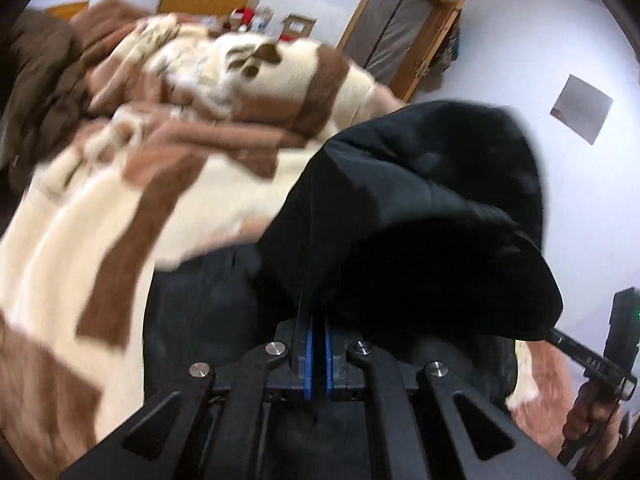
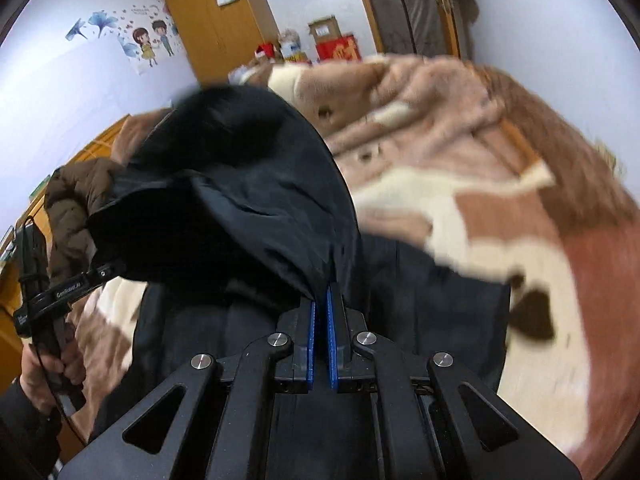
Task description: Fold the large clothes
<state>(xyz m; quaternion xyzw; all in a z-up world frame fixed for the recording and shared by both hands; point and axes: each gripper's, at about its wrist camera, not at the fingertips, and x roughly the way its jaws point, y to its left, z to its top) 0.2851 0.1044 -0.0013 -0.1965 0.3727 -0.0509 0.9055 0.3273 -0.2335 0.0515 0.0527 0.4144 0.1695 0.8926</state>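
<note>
A large black padded jacket (image 1: 424, 184) with a fur-trimmed hood lies on a bed and is lifted at its hood end. My left gripper (image 1: 318, 312) is shut on the jacket's fabric, which drapes up and over the fingers. My right gripper (image 2: 322, 296) is shut on the same black jacket (image 2: 248, 192) at the other side of the hood. The rest of the jacket (image 2: 420, 300) hangs down onto the blanket. Each gripper shows in the other's view: the right one (image 1: 592, 368) at the right edge, the left one (image 2: 68, 284) at the left edge.
A cream and brown fleece blanket (image 1: 120, 208) covers the bed (image 2: 500, 216). A brown puffer coat (image 2: 76, 204) lies at the bed's side, also seen in the left wrist view (image 1: 36, 80). A wooden wardrobe (image 2: 216, 20), boxes (image 2: 332, 40) and a door (image 1: 400, 28) stand behind.
</note>
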